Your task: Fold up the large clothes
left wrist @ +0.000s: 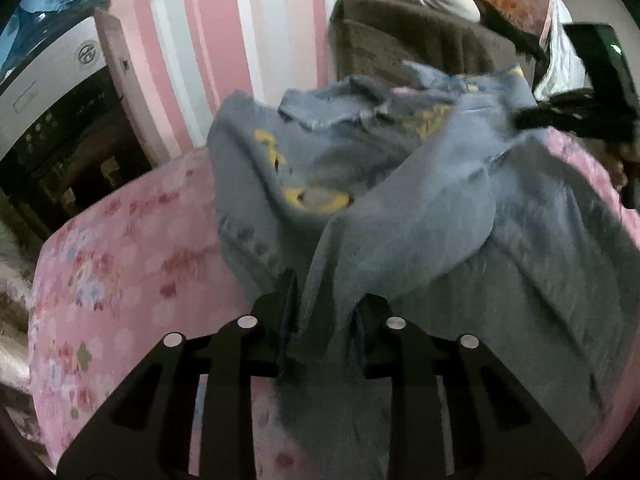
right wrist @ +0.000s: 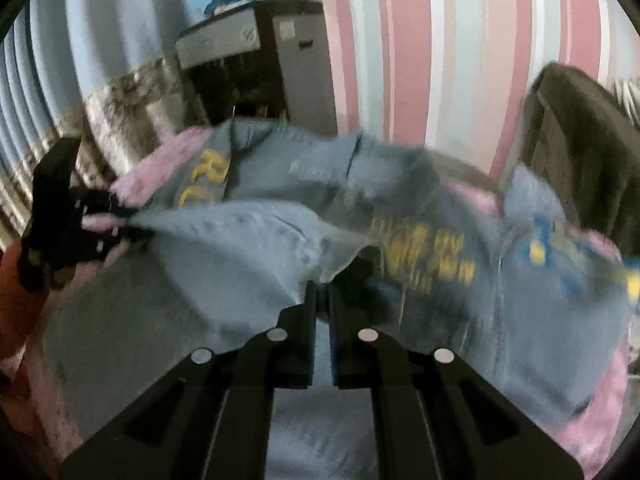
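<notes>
Left gripper (left wrist: 324,300) nearest the lens, fingers pinched on a fold of the grey-blue sweatshirt (left wrist: 400,216). Sweatshirt itself with yellow lettering, blurred, heaped on the pink floral bedspread (left wrist: 104,248) against the pink striped wall (left wrist: 208,40). Brown chair (left wrist: 400,40) behind, right of the wall. Right gripper (right wrist: 320,292) nearly closed, clamped on another edge of the same garment, cloth lifted between both.

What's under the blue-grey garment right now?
The pink floral bedcover shows around the blue-grey garment, which both grippers pinch. Anything directly beneath the cloth is covered.
</notes>
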`<state>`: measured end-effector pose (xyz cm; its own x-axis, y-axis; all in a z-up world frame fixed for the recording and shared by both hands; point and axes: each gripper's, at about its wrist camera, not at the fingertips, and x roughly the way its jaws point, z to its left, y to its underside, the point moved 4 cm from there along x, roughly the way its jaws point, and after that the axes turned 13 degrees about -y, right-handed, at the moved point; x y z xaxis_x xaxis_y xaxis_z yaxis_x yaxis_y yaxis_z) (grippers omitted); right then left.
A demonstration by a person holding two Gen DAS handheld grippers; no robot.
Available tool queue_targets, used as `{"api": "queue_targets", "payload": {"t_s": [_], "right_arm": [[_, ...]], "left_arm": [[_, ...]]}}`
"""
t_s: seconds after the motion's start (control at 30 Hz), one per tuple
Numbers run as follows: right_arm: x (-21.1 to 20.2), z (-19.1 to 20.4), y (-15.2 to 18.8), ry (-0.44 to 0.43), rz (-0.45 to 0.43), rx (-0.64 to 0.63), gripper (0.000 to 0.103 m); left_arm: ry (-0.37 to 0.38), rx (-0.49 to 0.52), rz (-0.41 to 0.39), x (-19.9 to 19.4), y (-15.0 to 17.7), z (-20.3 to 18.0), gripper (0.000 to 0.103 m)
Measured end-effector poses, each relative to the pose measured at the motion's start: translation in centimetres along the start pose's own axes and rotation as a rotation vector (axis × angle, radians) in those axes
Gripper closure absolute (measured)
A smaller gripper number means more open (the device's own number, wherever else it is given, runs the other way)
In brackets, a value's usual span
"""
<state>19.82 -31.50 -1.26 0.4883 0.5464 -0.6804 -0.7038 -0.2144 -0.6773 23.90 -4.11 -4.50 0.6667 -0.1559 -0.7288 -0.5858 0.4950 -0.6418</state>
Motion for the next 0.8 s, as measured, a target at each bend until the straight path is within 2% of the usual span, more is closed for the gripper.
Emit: {"api": "queue_targets", "payload": {"t_s": [0.17, 0.23, 0.27, 0.3, 0.37, 0.43, 0.5, 0.57, 0.73, 0.77, 0.8], "right_arm": [[0.2, 1.0, 5.4, -0.024, 0.104, 0.031, 0.097], [0.1, 0.8, 6.4, -0.020, 0.114, 0.047, 0.094], [-0.1, 0.6, 6.6, -0.024, 0.108, 0.074, 0.094], [-0.5, 0.3, 6.8, -0.036, 0.096, 0.114, 0.094], [-1.3, 0.0, 7.0, -0.049, 0.067, 0.159, 0.094], [-2.3, -0.2, 6.8, -0.031, 0.036, 0.180, 0.094], [-2.9, -1.1, 6.1, -0.024, -0.017, 0.244, 0.080], [-2.5, -2.1, 5.2, -0.028, -0.041, 0.297, 0.073], [2.2, -3.6, 4.2, -0.039, 0.022, 0.394, 0.073], [3.0, -3.6, 4.0, -0.028, 0.030, 0.389, 0.076], [3.4, -3.5, 3.8, -0.020, 0.029, 0.366, 0.087]], "left_arm": [[0.011, -0.023, -0.006, -1.0, 1.5, 0.9, 0.065], [0.008, -0.018, -0.019, -1.6, 1.6, 0.8, 0.060], [0.007, -0.012, -0.022, -1.9, 1.7, 0.7, 0.051], [0.003, -0.007, -0.026, -2.2, 1.7, 0.6, 0.036], [-0.023, 0.004, -0.060, -3.4, 2.2, 0.7, 0.026], [-0.030, 0.015, -0.062, -4.0, 2.9, 1.0, 0.025], [-0.050, 0.009, -0.054, -4.1, 3.6, 1.7, 0.025], [-0.062, -0.017, -0.041, -3.8, 3.8, 2.6, 0.025], [-0.059, -0.146, -0.033, -3.3, 3.1, 5.2, 0.025], [-0.067, -0.149, -0.035, -3.2, 2.9, 5.3, 0.025], [-0.077, -0.150, -0.038, -3.1, 2.6, 5.3, 0.025]]}}
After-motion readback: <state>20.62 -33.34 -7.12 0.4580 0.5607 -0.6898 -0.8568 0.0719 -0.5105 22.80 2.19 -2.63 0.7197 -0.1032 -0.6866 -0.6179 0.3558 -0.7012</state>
